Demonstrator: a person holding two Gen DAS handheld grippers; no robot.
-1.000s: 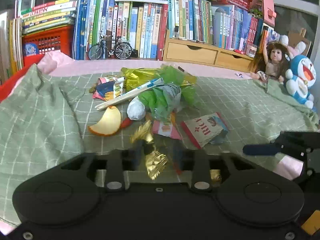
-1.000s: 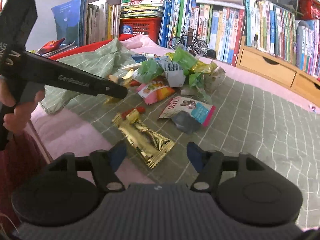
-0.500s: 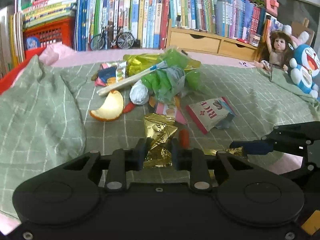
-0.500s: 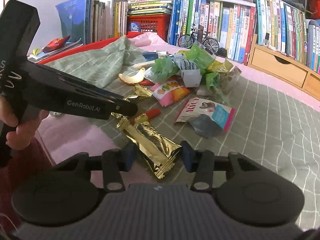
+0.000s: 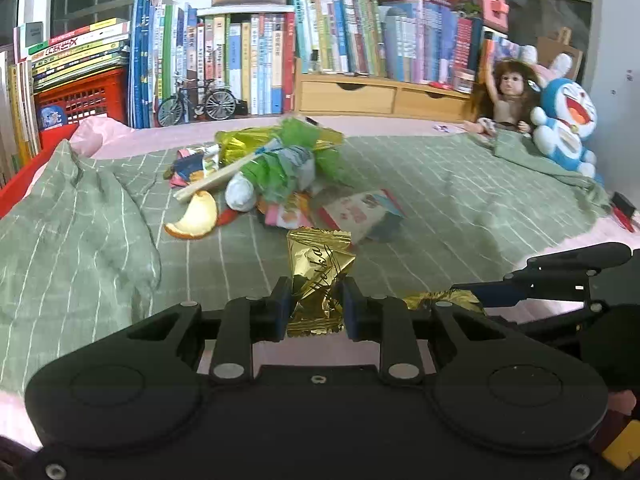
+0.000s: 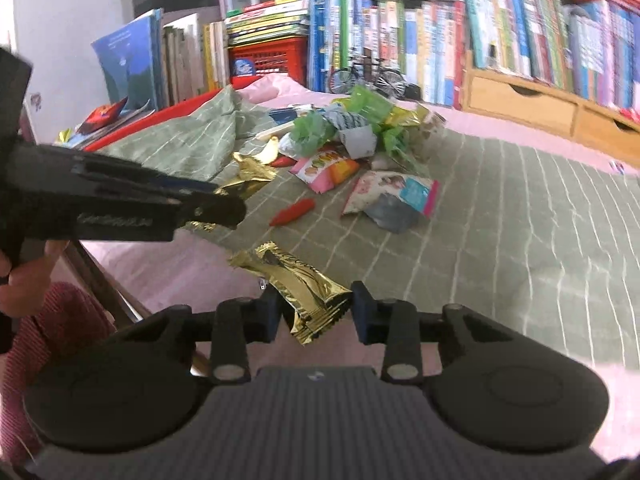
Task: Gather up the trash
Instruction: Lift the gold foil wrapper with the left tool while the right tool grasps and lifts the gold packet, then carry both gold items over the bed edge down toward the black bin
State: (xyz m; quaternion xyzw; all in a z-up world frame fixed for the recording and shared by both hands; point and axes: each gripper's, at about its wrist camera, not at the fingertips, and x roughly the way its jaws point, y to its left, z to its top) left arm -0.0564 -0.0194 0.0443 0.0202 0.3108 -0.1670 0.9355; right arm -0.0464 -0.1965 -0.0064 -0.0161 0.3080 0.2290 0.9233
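— What did the left tongs [image 5: 313, 304] have?
— A crumpled gold wrapper [image 5: 320, 268], pinched between both pads, near the edge of the green checked blanket [image 5: 440, 200].
— And the right tongs [image 6: 314, 312]?
— They had just been closing on a long gold packet [image 6: 304, 284] (both pads touched it).
— The other trash?
— A heap [image 5: 276, 168] lay farther back, toward the books [image 5: 240, 60].

Pink bed [image 5: 256, 128] under a green checked blanket [image 5: 460, 200]

On the blanket lie an orange peel [image 5: 194, 218], a red chili [image 6: 292, 213], a torn snack packet [image 6: 390, 198] and a wrapper heap [image 5: 276, 164].
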